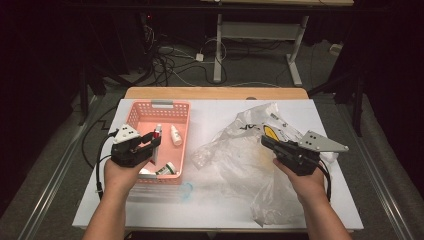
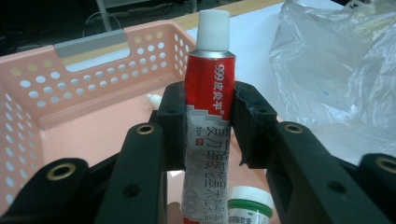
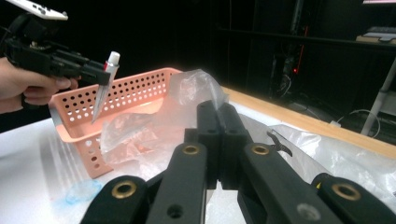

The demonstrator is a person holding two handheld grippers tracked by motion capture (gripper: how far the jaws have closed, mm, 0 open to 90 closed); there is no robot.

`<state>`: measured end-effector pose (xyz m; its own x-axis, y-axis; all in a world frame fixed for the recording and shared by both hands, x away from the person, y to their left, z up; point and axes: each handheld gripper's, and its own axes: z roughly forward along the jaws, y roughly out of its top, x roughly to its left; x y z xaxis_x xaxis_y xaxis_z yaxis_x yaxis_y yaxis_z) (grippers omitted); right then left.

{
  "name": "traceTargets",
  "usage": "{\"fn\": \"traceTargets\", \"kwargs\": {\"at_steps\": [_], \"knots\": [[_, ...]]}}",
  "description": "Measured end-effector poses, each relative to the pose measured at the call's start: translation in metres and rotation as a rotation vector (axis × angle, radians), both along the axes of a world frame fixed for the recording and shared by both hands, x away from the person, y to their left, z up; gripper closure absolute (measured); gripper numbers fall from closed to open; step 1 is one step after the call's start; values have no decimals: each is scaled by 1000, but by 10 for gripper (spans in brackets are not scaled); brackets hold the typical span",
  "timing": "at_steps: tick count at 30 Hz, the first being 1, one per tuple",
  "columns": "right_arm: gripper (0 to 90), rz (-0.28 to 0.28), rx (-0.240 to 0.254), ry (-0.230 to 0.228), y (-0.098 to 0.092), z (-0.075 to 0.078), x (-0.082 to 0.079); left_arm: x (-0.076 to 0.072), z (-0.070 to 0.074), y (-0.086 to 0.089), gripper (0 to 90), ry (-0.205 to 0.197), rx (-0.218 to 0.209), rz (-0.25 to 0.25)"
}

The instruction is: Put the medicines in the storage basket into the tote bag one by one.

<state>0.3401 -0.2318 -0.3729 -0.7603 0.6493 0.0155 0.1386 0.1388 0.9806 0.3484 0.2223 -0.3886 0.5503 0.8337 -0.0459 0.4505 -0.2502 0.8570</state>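
Left gripper view shows a red and white squeeze tube with a white screw cap (image 2: 208,107) standing upright between two black jaws, which press on its sides and hold it. The tube hangs over the pink plastic basket with round holes in its walls (image 2: 93,84), cap end up. Under the tube, a small white bottle with a green ring on its cap (image 2: 250,200) lies in the basket. From the high view, the left gripper (image 1: 152,143) sits over the near left part of the basket, and a small white dropper bottle (image 1: 175,135) lies on the basket floor near the middle. The basket rests on a white table top (image 1: 210,205). Beside the basket, on the right, a big crinkly clear plastic bag (image 1: 240,150) is spread out on the table. The right gripper (image 1: 265,141) is over the bag with its jaws closed tight together, and nothing can be seen between them.
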Motion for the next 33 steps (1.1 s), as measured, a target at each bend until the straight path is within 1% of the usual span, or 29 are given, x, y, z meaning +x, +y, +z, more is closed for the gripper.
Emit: {"fn": "traceTargets", "kwargs": {"at_steps": [1,2,3,4,6,9,12,14,16,17,19,24,25,29,33], "knots": [[900,1,2,-5,0,1,0,-1,0,-1,658,-4,-4,-9],[900,1,0,-6,0,1,-1,-2,0,-2,659,-16,-19,-23],[900,1,-2,-5,0,1,-1,-4,1,-3,658,-28,-45,-39],[900,3,-2,-5,0,1,0,-5,2,-5,658,-34,-54,-48],[900,-1,3,1,-1,0,0,-6,6,-9,658,-44,-39,-59],[900,-3,0,5,-1,-1,1,-7,7,-10,659,-49,-51,-63],[900,2,3,9,0,-2,2,-9,6,-13,659,-50,-88,-81],[900,5,7,12,0,-3,3,-11,8,-16,659,-57,-76,-84],[900,4,8,13,1,-5,4,-12,8,-17,659,-58,-78,-91],[900,5,6,16,1,-5,4,-14,9,-19,659,-55,-88,-100],[900,6,3,17,2,-6,5,-17,10,-20,659,-53,-91,-102],[900,15,13,17,2,-4,3,-27,12,-28,659,-50,-120,-151],[900,19,18,16,2,-4,3,-29,12,-30,659,-52,-113,-153],[900,21,10,13,4,-4,2,-35,12,-36,659,-57,-102,-168],[900,24,6,10,4,-4,2,-38,14,-37,659,-73,-121,-164]]}}
